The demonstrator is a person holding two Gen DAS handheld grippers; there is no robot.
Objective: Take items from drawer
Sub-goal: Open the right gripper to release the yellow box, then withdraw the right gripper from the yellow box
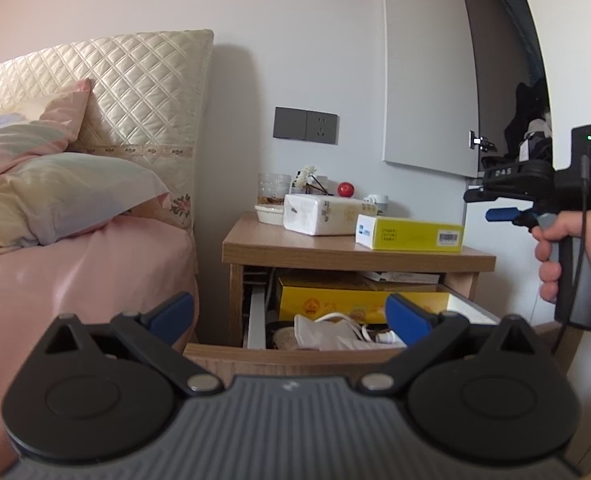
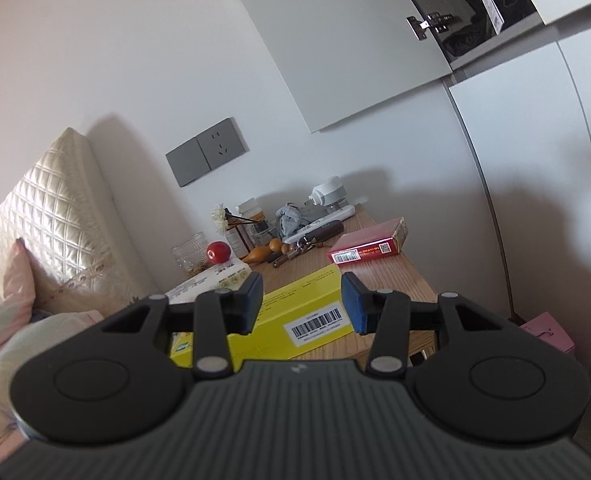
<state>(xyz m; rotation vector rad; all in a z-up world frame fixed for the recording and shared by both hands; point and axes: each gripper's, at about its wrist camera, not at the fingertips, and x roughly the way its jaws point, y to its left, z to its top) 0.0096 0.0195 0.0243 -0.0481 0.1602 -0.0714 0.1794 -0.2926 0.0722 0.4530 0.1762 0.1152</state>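
The nightstand drawer [image 1: 295,354] stands pulled open. Inside lie a yellow box [image 1: 335,300], a white face mask [image 1: 327,334] and a white cable [image 1: 371,334]. My left gripper [image 1: 291,312] is open and empty, held in front of the drawer at its height. My right gripper [image 2: 302,304] is open and empty above a yellow box [image 2: 295,312] that lies on the nightstand top [image 2: 395,276]. The same box shows in the left wrist view [image 1: 411,234], with the right gripper [image 1: 491,202] to its right.
On the nightstand top stand a white tissue pack [image 1: 319,214], a red box [image 2: 369,242], a red ball [image 2: 219,251], a glass [image 2: 186,254], bottles and a white plug. The bed [image 1: 75,272] is at the left. A cupboard door [image 2: 355,40] hangs open above.
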